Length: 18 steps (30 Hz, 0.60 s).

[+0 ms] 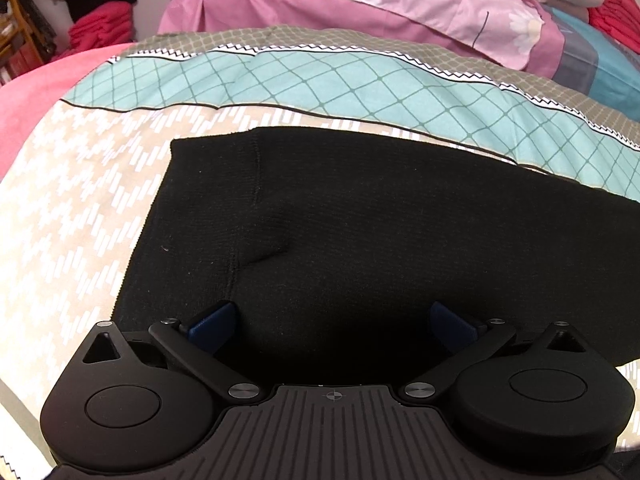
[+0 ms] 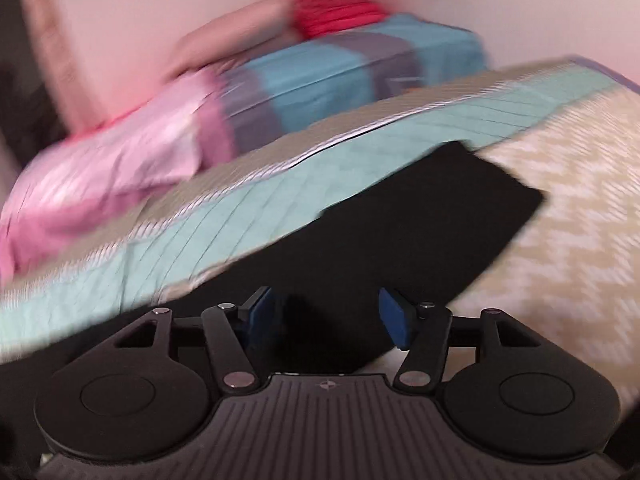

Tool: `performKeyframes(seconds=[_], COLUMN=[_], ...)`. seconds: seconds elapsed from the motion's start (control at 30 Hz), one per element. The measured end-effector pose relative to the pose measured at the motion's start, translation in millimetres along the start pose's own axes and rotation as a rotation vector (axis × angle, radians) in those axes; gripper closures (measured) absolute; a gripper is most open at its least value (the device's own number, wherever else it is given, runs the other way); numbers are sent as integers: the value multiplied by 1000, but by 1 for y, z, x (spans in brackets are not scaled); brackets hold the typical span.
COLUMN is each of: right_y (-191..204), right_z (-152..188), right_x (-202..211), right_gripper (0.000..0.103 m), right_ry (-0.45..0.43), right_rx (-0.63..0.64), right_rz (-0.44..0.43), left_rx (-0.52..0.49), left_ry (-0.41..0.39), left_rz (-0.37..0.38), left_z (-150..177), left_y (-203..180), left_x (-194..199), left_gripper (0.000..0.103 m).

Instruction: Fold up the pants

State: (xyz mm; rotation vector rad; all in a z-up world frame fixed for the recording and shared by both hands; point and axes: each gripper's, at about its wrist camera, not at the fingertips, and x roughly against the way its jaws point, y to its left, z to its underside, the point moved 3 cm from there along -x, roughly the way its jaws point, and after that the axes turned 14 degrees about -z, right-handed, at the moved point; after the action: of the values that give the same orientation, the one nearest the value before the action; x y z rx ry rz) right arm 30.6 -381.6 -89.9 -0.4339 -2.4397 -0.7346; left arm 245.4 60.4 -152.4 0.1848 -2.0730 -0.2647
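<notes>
The black knit pants (image 1: 360, 220) lie flat on the patterned bedspread (image 1: 80, 200). In the left wrist view a hemmed end sits at the upper left and a small crease marks the middle. My left gripper (image 1: 332, 316) is open, its blue pads (image 1: 212, 320) spread wide just above the near edge of the pants. In the blurred right wrist view the pants (image 2: 420, 216) stretch away to the right across the bedspread (image 2: 560, 220). My right gripper (image 2: 326, 308) is open over the near part of the pants, and its blue pads (image 2: 394, 316) hold nothing.
Pink bedding (image 1: 360, 4) and a blue-grey folded cover (image 1: 592, 60) lie at the back of the bed. Red cloth (image 1: 100, 28) is piled at the far left and on the cover in the right wrist view (image 2: 340, 4). A pink blanket (image 1: 36, 96) lies at the left edge.
</notes>
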Motion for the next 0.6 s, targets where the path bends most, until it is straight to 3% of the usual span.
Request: performKeyframes(seconds=[0.03,0.07,0.13,0.2,0.27,0.33,0.37,0.43,0.6], right_y=[0,4,16,12,5,-5,-8,0,70], right_z=[-2,-5,-4,3,-4,-14,-18,-20,8], right_x=[3,0,-9,-21,-25,-19,-15,-8,6], right_gripper=[20,17,18,20,33,51,48,30,29], right_ry=[-25,-37,9,111,62,18,-1,-24,26], right_rx=[5,38,115,127,152,74,31,43,227], right_rz=[8,11,-23,-55,-8,84,121,213,49], left_rx=[1,4,9,12,10,4,2,13,9], left_ry=[-2,-2,-2,0,5,13,21,46,-9], left_rz=[-2,-4,-10,-14,-13,-8,-9,-18,-28], left_z=[-1,1,0,1,2,4,3,1,17], left_y=[-1,-1,-1,0,2,6,6,9,24], left_x=[-1,-1,-1,0,2,5,5,10,44], left_gripper=[0,0,0,0,0,0,0,0,0])
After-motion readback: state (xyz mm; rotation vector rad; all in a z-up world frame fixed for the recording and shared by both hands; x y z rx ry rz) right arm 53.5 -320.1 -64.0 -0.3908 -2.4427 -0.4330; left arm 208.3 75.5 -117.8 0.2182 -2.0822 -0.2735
